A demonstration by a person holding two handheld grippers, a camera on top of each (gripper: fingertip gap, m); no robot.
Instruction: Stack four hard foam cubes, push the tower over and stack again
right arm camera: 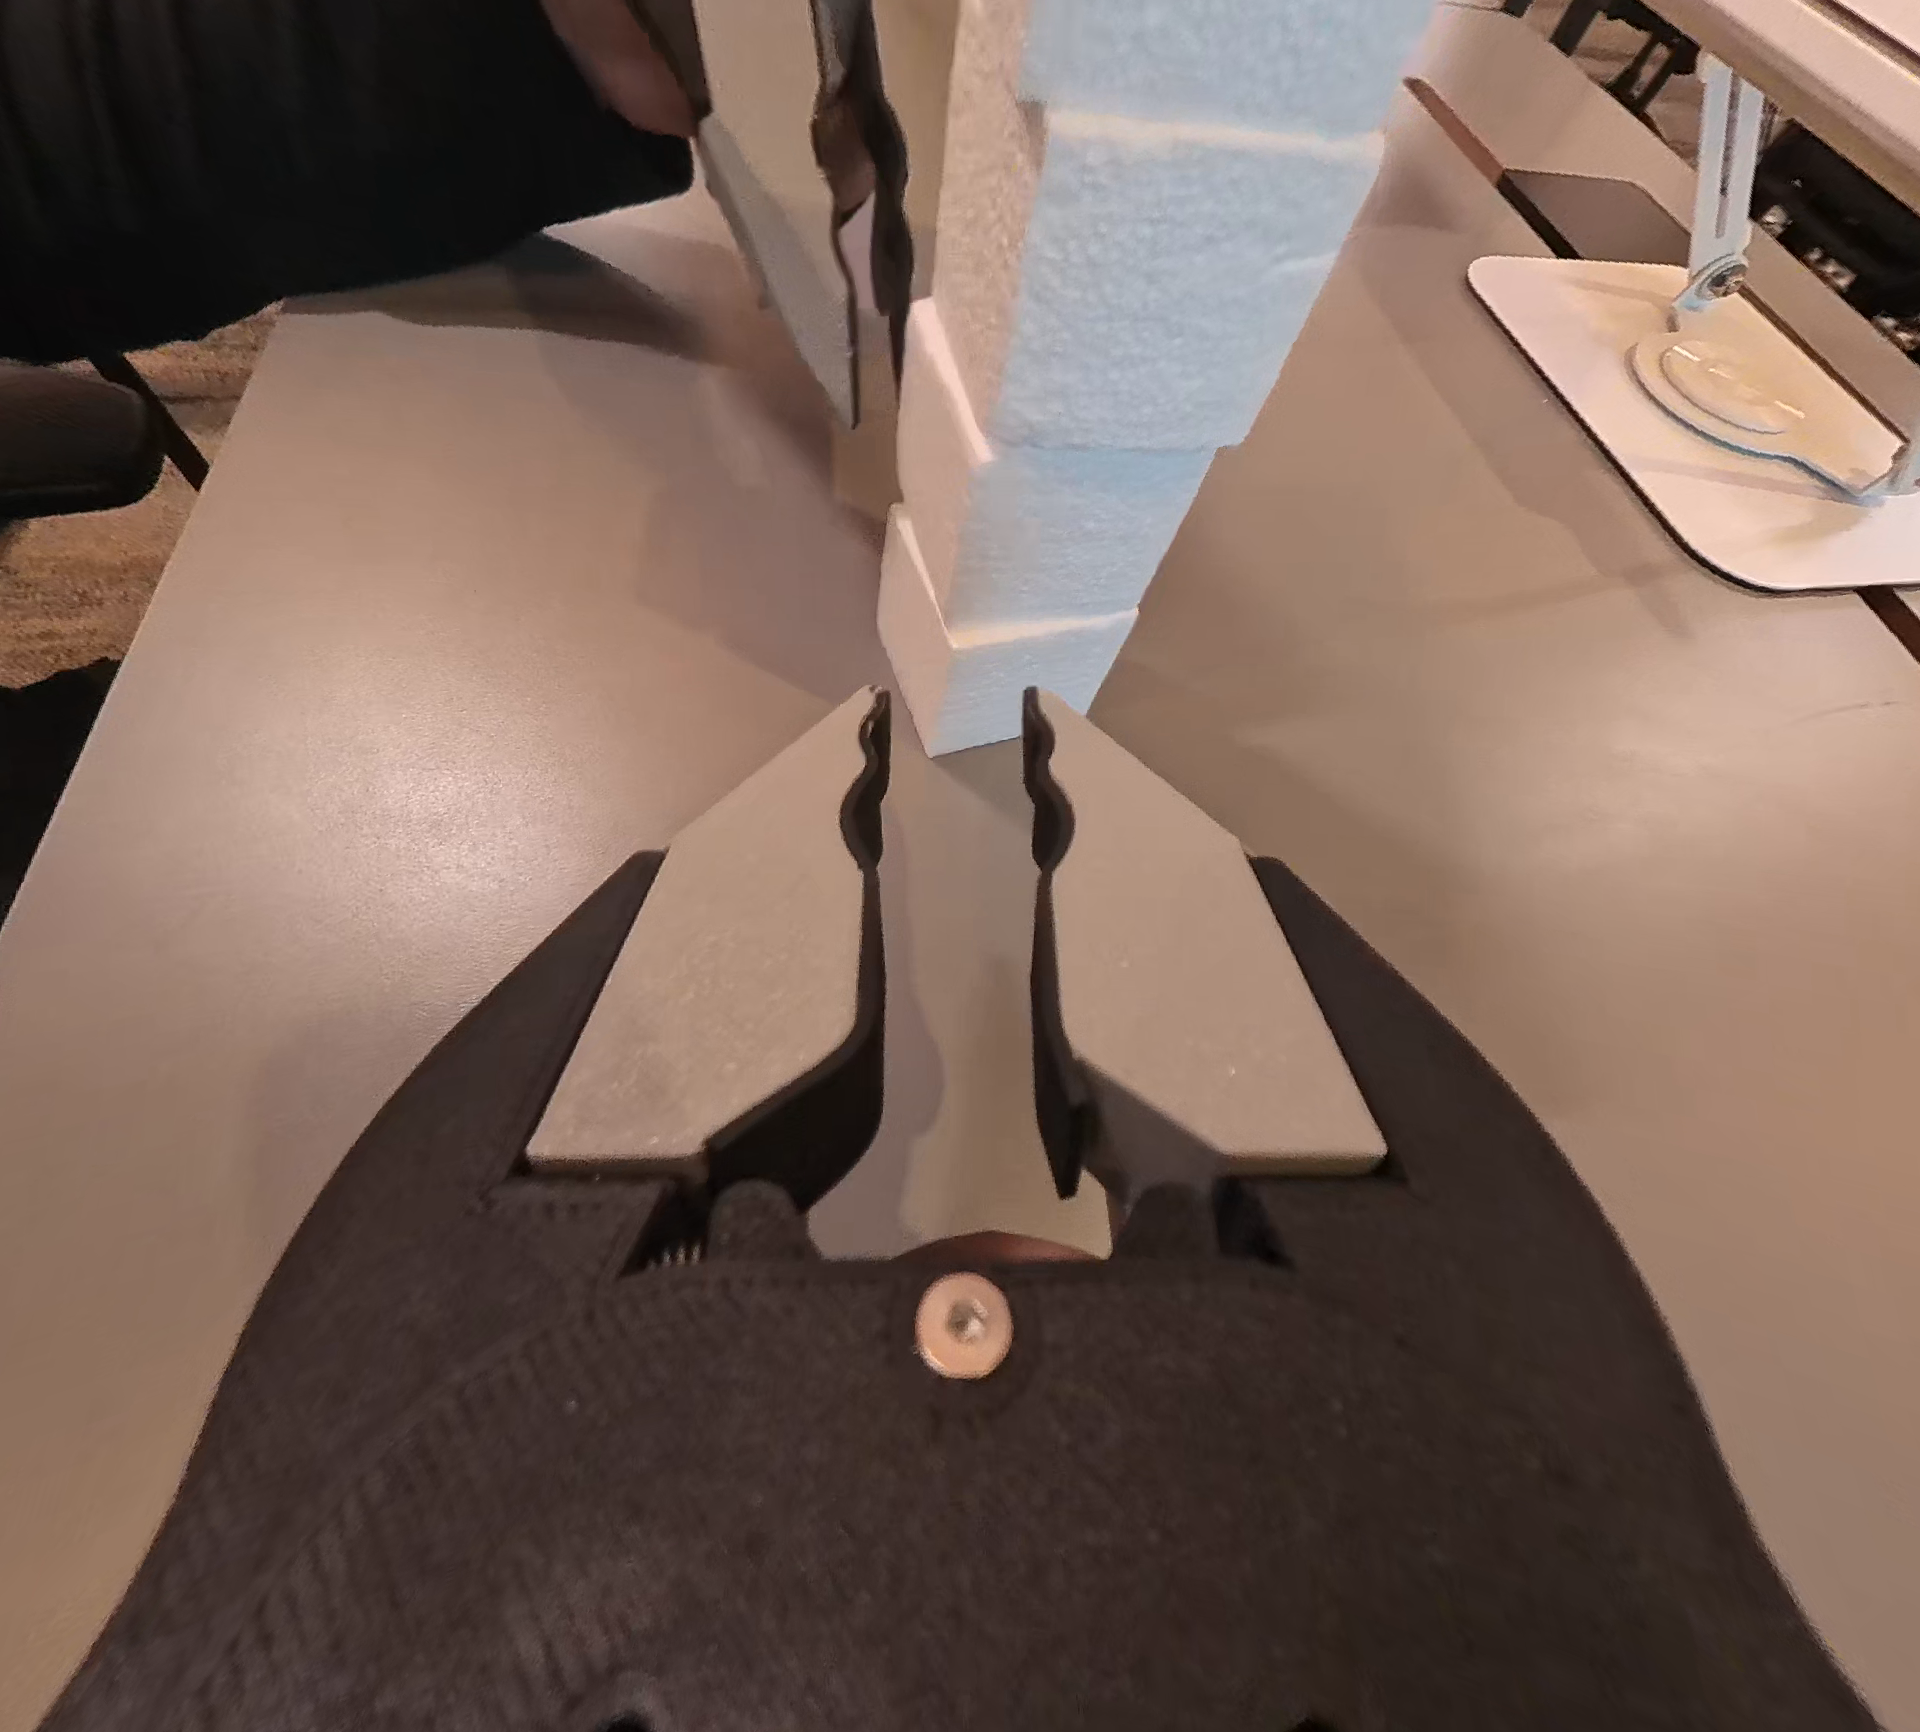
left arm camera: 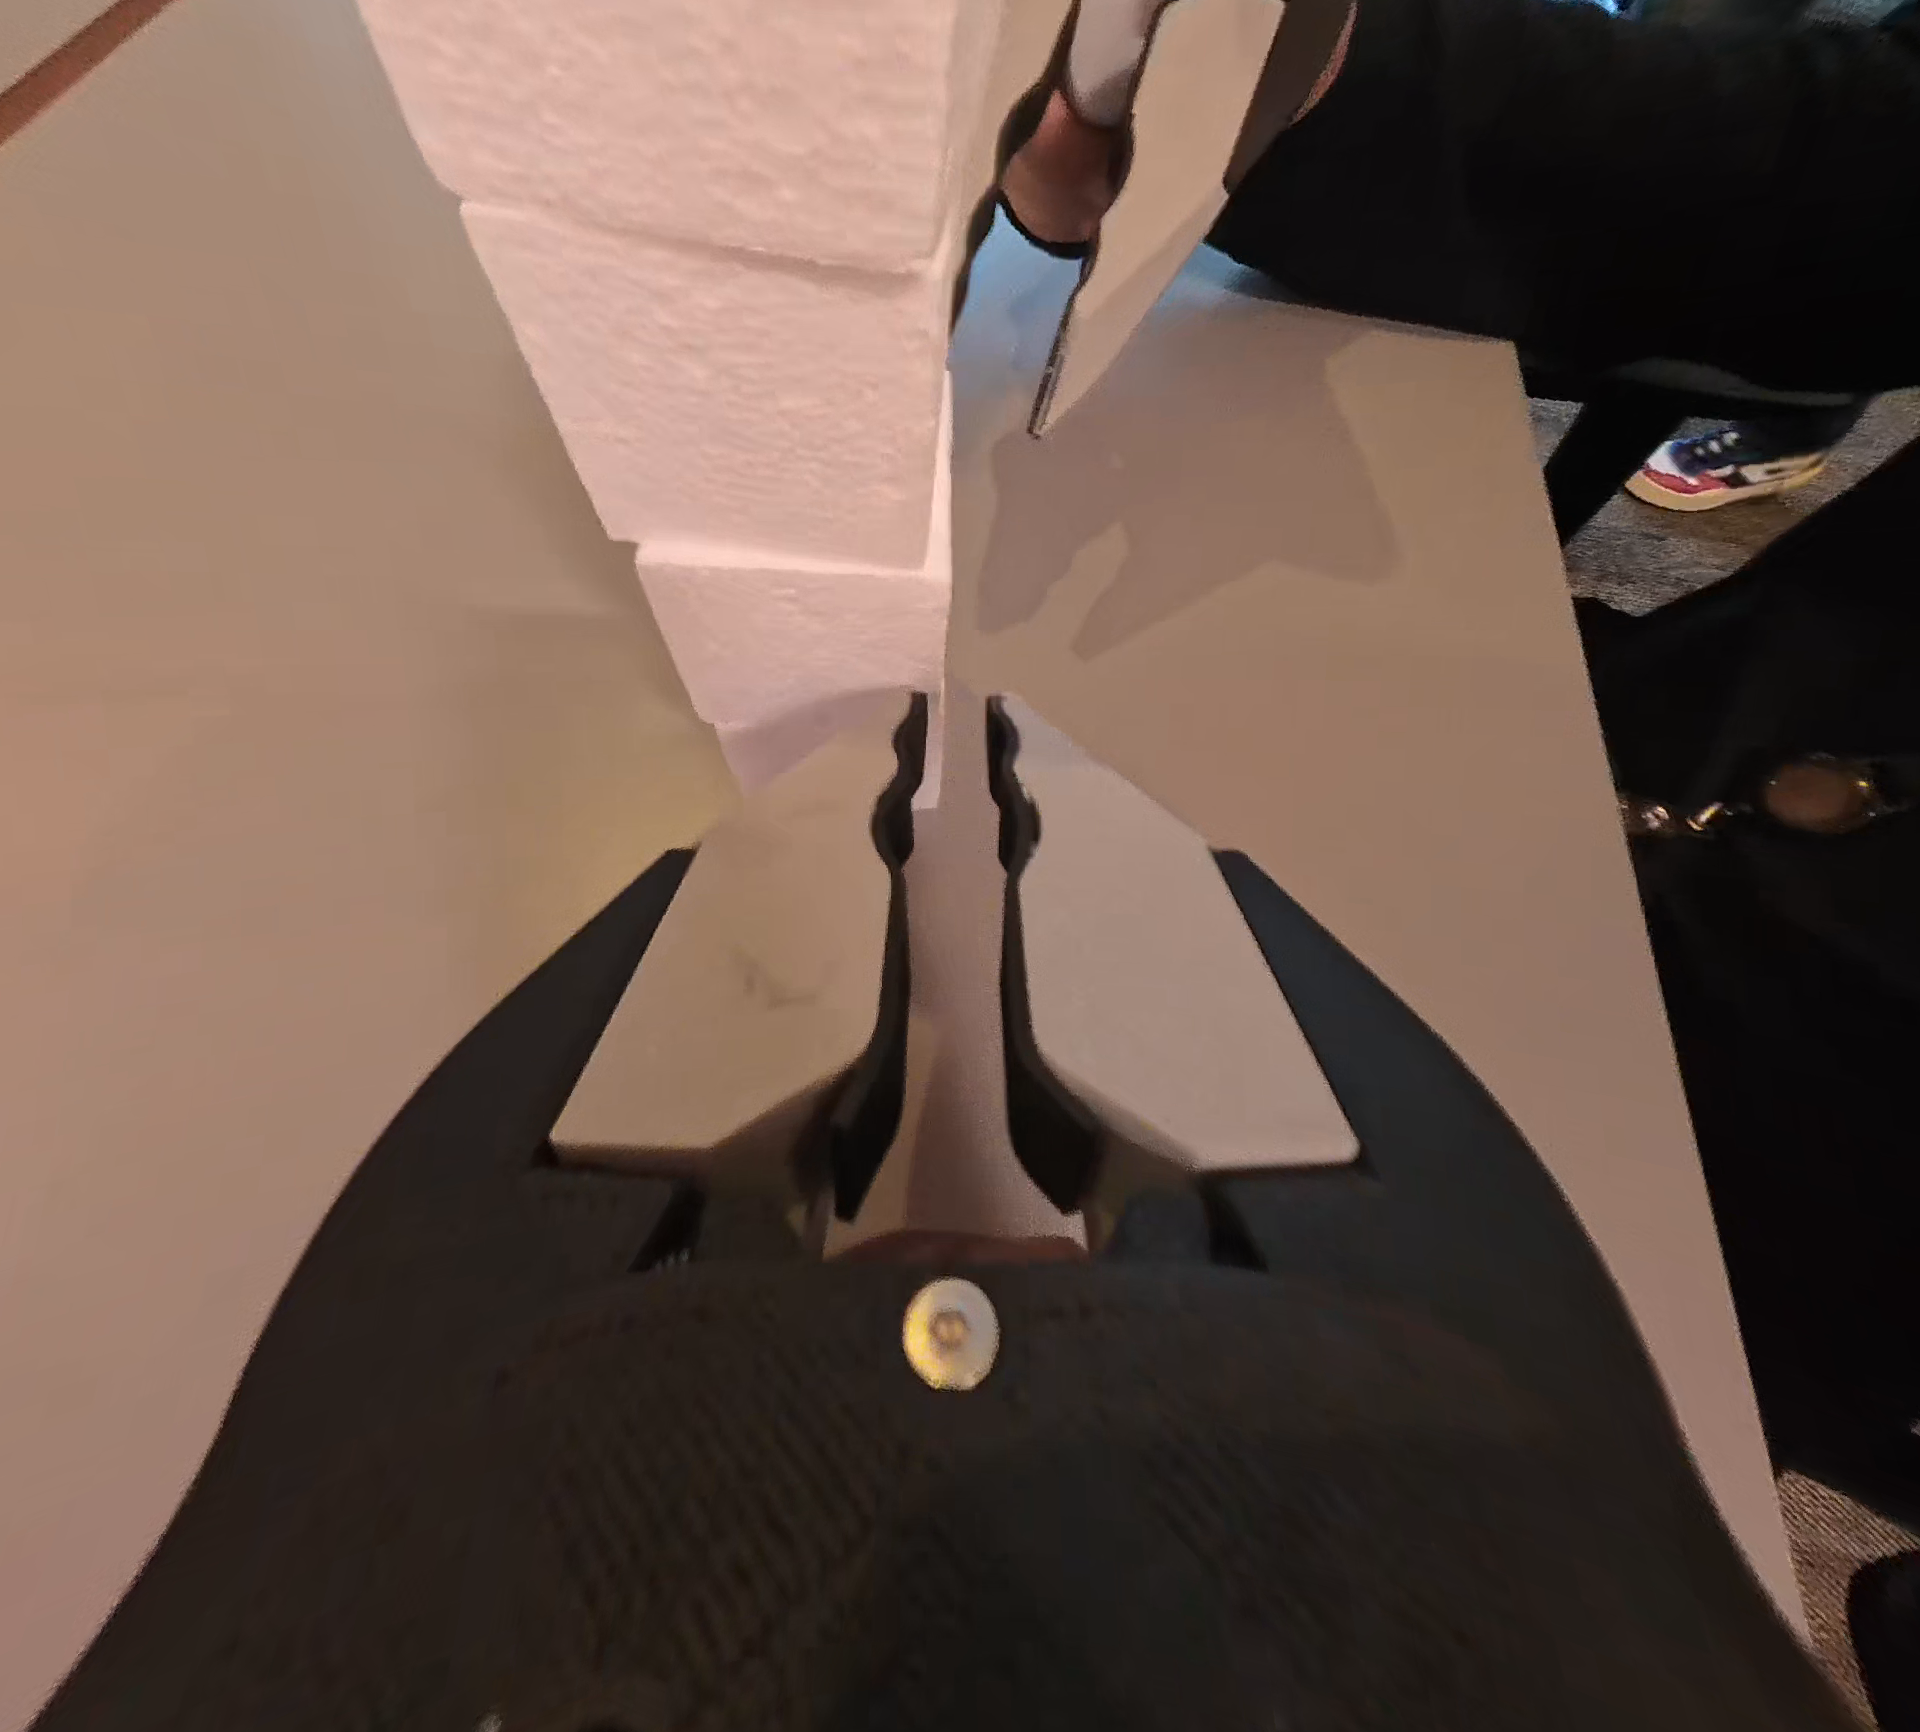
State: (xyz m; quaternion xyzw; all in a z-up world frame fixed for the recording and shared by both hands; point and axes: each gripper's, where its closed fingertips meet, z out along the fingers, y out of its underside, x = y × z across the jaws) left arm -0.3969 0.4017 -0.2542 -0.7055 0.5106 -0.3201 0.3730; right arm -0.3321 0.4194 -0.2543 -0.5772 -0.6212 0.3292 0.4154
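Observation:
A tower of several white hard foam cubes (left arm camera: 727, 394) stands upright on the grey table (left arm camera: 1299, 643); it also shows in the right wrist view (right arm camera: 1143, 280). Its layers are slightly offset. My left gripper (left arm camera: 958, 716) is at the tower's right side near its base, jaws narrowed to a slit with only table between them. It also shows beside the tower's left face (right arm camera: 873, 394). My right gripper (right arm camera: 956, 706) is just in front of the bottom cube (right arm camera: 997, 674), jaws a little apart and empty. It also shows in the left wrist view (left arm camera: 1049, 404).
A white stand base with a metal arm (right arm camera: 1662, 415) sits on the table at the right. A person's black sleeve (right arm camera: 260, 103) reaches in from the left. The table's edge and a shoe (left arm camera: 1714, 467) on the carpet are at the right. Some 8 centimetres of space lies between my two pairs of fingers.

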